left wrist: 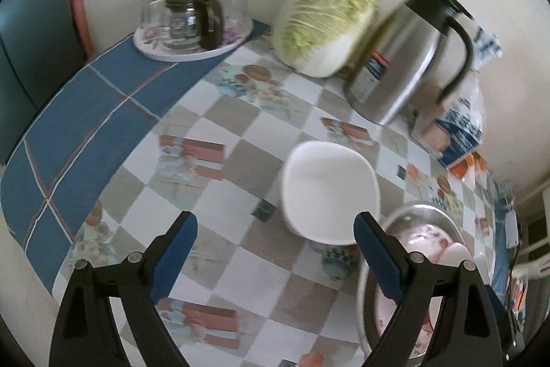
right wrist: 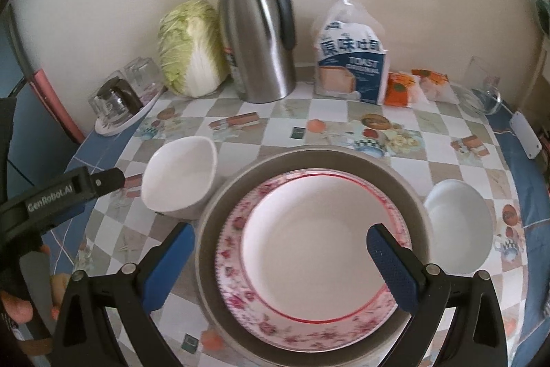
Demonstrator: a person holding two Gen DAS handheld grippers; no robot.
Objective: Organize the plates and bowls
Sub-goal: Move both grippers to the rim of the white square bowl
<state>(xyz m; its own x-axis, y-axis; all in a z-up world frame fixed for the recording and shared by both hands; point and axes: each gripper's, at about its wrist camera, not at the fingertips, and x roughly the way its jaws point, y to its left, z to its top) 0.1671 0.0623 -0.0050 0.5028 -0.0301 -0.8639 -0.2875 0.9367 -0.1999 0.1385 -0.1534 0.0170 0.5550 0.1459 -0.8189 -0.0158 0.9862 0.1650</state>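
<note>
A white squarish bowl (left wrist: 330, 191) (right wrist: 180, 176) stands on the checked tablecloth, left of a metal basin (right wrist: 309, 160) (left wrist: 417, 212). In the basin lie stacked plates: a floral-rimmed plate (right wrist: 240, 267) with a red-rimmed white plate (right wrist: 316, 250) on top. Round white bowls (right wrist: 459, 226) sit nested to the basin's right. My left gripper (left wrist: 275, 251) hovers open over the table, with nothing between its fingers and the squarish bowl just beyond its tips. My right gripper (right wrist: 280, 258) hangs open above the plates, holding nothing. The left gripper's black body (right wrist: 68, 191) shows at the left edge.
Along the wall stand a cabbage (right wrist: 192, 50), a steel thermos jug (right wrist: 257, 36), a bread bag (right wrist: 350, 57) and orange packets (right wrist: 398, 88). A tray of glasses with a coffee pot (left wrist: 192, 19) sits far left. A glass dish (right wrist: 484, 98) is at far right.
</note>
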